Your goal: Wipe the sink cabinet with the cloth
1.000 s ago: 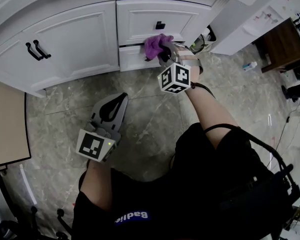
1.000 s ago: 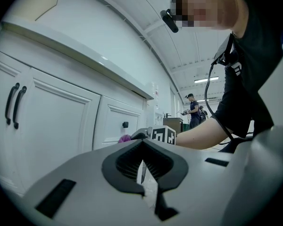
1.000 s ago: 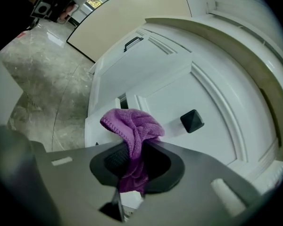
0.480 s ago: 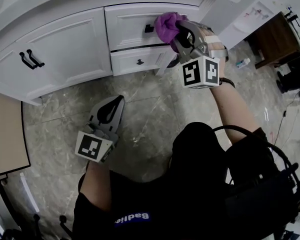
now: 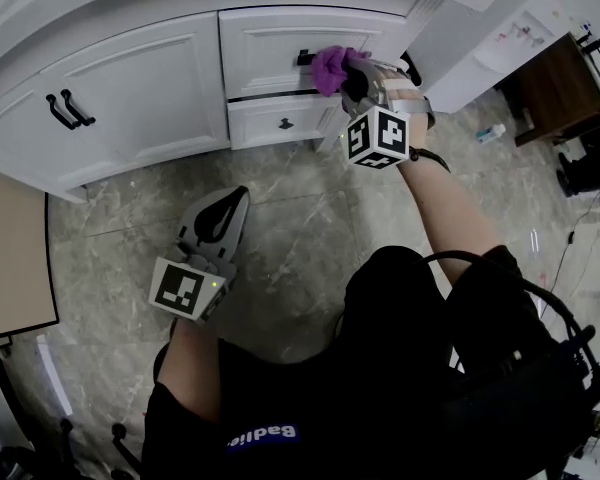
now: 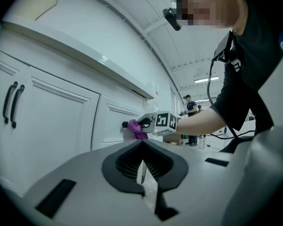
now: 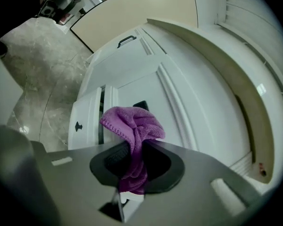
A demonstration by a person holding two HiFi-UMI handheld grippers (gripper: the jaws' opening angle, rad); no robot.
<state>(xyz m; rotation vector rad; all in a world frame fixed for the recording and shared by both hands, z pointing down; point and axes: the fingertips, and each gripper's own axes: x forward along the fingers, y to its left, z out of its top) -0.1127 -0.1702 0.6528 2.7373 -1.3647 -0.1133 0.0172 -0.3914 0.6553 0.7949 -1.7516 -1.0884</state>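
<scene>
From the head: purple cloth (image 5: 329,66) on the top drawer (image 5: 270,43) of the sink cabinet (image 5: 160,78), pinched in the right tool (image 5: 348,76). Left tool (image 5: 242,196) low, well apart.
From the left tool: narrow, nothing inside.
From the right tool: soft, light cloth, probably best gripped at its bunch.

One cloth (image 5: 328,66); two claws (left claw (image 5: 238,203), right claw (image 5: 352,73)); two drawers (image 5: 265,43); two door handles (image 5: 68,108).
</scene>
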